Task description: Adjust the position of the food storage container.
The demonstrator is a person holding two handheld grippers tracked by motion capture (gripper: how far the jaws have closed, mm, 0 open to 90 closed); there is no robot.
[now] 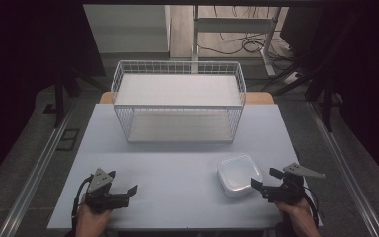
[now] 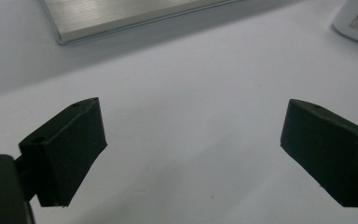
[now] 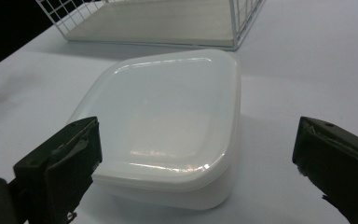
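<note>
The white lidded container (image 1: 239, 174) sat on the bench (image 1: 177, 163) at its near right, well short of the wire basket (image 1: 177, 101) that stood at the far middle. The right gripper (image 1: 269, 183) was aimed straight at the container, its fingers (image 3: 58, 163) spread wide and holding nothing, one to either side of the container's near end in the right gripper view. The left gripper (image 1: 126, 192) rested near the bench's front left, its fingers (image 2: 67, 149) also wide apart and empty, over bare surface.

The main risk appeared to be the grasp itself. The container looked smooth and glossy with rounded corners, so fingers closing on its sloping sides might have slid upward and squeezed it out, or caught only the lid (image 3: 168, 112) and lifted that off the base. Whether the lid was clipped down could not be told from these views. A low approach might also have pushed the container along the bench instead of straddling it. If the basket was the goal, its raised wire rim could have snagged the container on the way in.
</note>
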